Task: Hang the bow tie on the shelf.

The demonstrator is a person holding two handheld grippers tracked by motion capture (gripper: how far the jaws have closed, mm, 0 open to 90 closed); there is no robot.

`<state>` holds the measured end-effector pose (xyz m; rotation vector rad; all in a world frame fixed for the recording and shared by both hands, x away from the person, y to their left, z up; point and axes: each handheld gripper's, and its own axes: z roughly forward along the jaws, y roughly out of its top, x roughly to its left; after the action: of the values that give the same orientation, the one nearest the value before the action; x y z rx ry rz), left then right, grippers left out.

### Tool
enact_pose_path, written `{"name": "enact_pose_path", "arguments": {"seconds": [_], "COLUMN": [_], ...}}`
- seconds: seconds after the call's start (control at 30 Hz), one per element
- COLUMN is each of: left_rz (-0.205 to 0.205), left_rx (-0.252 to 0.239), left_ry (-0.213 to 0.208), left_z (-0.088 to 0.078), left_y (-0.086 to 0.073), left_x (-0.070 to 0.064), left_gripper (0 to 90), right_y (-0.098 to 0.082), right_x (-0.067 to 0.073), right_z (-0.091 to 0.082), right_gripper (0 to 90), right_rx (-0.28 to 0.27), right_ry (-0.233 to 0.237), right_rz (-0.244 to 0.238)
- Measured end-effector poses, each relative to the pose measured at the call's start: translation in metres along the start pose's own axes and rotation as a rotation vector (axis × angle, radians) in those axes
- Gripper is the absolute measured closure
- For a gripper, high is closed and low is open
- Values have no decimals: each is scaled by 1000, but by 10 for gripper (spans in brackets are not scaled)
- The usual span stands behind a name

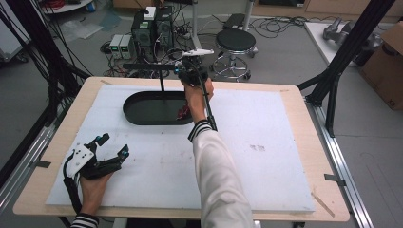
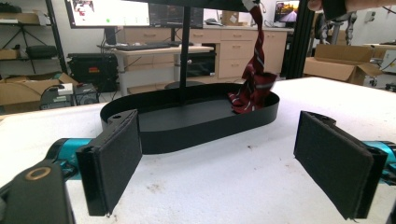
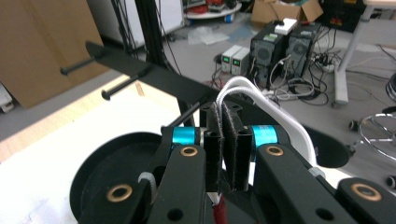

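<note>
Dangling from the right gripper (image 3: 225, 154), whose jaws pinch its top end, the tie (image 2: 252, 88) hangs at upper right of the left gripper view, its tail bunched inside the tray (image 2: 187, 135). Left gripper (image 1: 111, 149) rests spread at lower left of the high view. Risk: the slick fabric could slip out, or snag the stand's pegs (image 3: 123, 86).

white sleeve (image 1: 219, 180) with striped cuff; black hand-held gripper (image 3: 227, 154), teal collars, brass screws
</note>
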<state>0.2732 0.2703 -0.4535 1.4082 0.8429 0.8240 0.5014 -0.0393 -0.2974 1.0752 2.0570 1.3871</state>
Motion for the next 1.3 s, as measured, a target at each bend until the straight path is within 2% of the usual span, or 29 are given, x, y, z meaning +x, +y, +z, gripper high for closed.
{"name": "enact_pose_path", "arguments": {"seconds": [0.2,0.33,0.43,0.5,0.63,0.67,0.77,0.87,1.0,1.13,1.3], "left_rz": [0,1,0,1,2,1,1,0,2,0,-2], "left_rx": [-1,1,-1,2,2,2,1,1,2,1,-2], "left_ry": [0,-1,0,0,0,0,0,0,0,0,0], "left_z": [0,0,0,0,0,0,0,0,0,0,1], "left_y": [0,0,0,0,0,0,0,0,0,0,0], "left_x": [0,0,0,0,0,0,0,0,0,0,-1], "left_gripper": [153,154,154,154,154,154,154,154,154,154,154], "right_y": [-1,-1,-1,-1,-1,-1,0,0,1,2,5], "right_x": [0,1,1,1,0,0,-2,-2,-5,-9,-11], "right_z": [2,3,3,4,4,4,4,2,-1,-6,-18], "right_gripper": [864,816,771,696,624,615,500,437,422,395,293], "right_rx": [15,33,36,33,26,26,19,9,0,-1,-28], "right_ry": [0,8,19,23,35,40,50,60,94,95,114], "right_rz": [-7,-26,-23,-20,-16,-11,-8,16,47,64,77]}}
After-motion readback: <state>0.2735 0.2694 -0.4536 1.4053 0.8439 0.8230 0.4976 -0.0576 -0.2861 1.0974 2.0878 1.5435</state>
